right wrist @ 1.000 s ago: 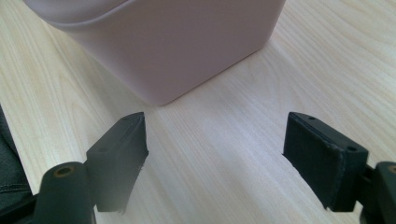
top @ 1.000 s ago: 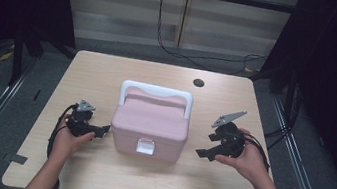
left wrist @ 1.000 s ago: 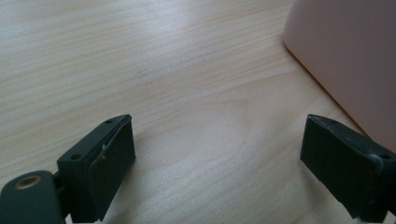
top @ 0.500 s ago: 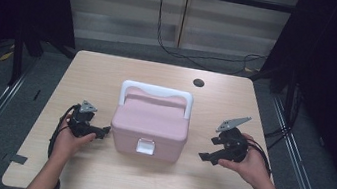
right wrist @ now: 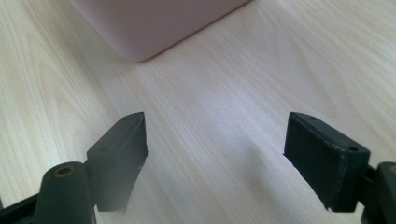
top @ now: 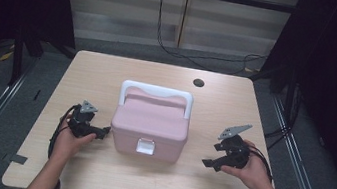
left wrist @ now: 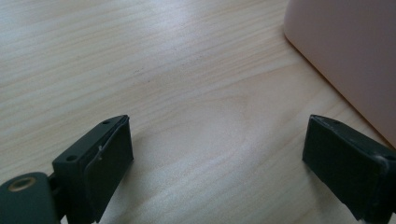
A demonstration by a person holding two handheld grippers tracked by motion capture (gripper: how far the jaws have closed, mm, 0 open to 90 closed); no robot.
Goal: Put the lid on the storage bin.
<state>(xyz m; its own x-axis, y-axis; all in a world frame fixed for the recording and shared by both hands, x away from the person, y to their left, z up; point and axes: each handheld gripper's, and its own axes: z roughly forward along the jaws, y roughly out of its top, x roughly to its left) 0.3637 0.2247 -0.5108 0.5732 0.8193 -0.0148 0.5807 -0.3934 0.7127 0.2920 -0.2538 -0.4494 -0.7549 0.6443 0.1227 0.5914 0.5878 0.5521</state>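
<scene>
Both tools (top: 103, 130) (top: 210, 163) low (jaws spread)

High view looks down from afar; both gripper views skim the shared table (top: 108, 80) closely.

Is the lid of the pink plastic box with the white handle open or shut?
Shut. The lid of the pink plastic box sits flat on the body, its white front latch down.

Lidded box (top: 150, 126) at mid-table (top: 109, 73), handle (top: 157, 92) along its far edge, latch (top: 145, 146) on its near face, left gripper (top: 99, 130) just beside its left side, right gripper (top: 210, 163) right of it and apart, cable hole (top: 198, 83) behind.
</scene>
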